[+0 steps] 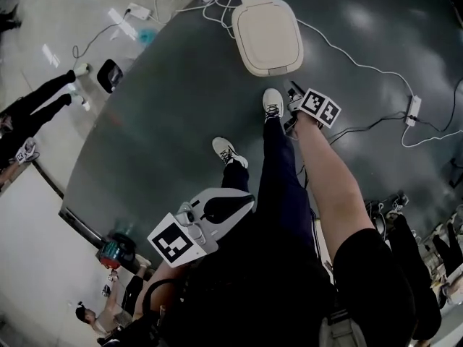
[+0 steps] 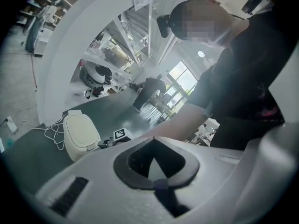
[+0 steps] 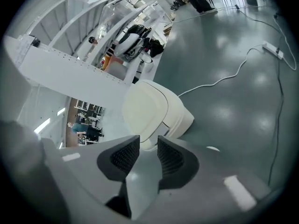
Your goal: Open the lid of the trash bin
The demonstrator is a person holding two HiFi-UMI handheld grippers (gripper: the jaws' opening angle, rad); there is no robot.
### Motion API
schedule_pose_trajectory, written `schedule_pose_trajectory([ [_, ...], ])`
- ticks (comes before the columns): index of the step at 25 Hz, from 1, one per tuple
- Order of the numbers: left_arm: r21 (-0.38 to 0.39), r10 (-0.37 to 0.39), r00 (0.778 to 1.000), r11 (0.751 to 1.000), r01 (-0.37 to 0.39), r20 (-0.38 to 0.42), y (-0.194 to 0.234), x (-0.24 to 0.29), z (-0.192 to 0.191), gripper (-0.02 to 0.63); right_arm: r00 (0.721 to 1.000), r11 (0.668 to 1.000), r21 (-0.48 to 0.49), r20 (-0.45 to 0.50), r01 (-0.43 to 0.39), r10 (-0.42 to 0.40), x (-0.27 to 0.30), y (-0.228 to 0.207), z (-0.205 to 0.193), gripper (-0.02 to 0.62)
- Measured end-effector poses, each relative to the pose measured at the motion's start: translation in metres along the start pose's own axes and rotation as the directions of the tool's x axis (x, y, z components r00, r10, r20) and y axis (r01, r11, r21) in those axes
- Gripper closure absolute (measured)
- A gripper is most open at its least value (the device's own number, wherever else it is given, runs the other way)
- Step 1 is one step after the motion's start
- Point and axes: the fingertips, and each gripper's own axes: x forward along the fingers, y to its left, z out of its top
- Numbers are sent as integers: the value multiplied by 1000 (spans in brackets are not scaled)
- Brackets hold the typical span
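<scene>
A glancing push from a tool could probably slide or tip the cream, rounded plastic trash bin [image 3: 181,117] instead of lifting its lid [image 1: 266,35], which lies down. In the head view: left tool [image 1: 242,202], lower left, closed on nothing, well away; bin, upper centre on the dark floor [image 1: 181,85]; right tool [image 3: 148,143] just below-right of it, jaws apart, empty.

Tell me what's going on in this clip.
A person stands over a cream trash bin on the dark floor, its lid shut. The right gripper points down at the bin, jaws open and empty, just short of it. The left gripper hangs back by the person's leg, jaws together, holding nothing.
</scene>
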Motion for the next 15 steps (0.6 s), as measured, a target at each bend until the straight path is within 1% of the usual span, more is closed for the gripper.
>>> schedule_pose_trajectory([
  [5,-51,4,1000,999,-4,-7,11,9,-16,603,998,996,65,-10,64,-63,27,-32,-5,465],
  [9,-91,16,1000,996,-16,-2,21,11,-25,603,997,995,65,-26,78,-77,46,-39,-6,463],
  [15,-120,37,999,992,-37,0,36,7,-30,603,993,993,50,-53,107,-104,64,-43,-10,464],
])
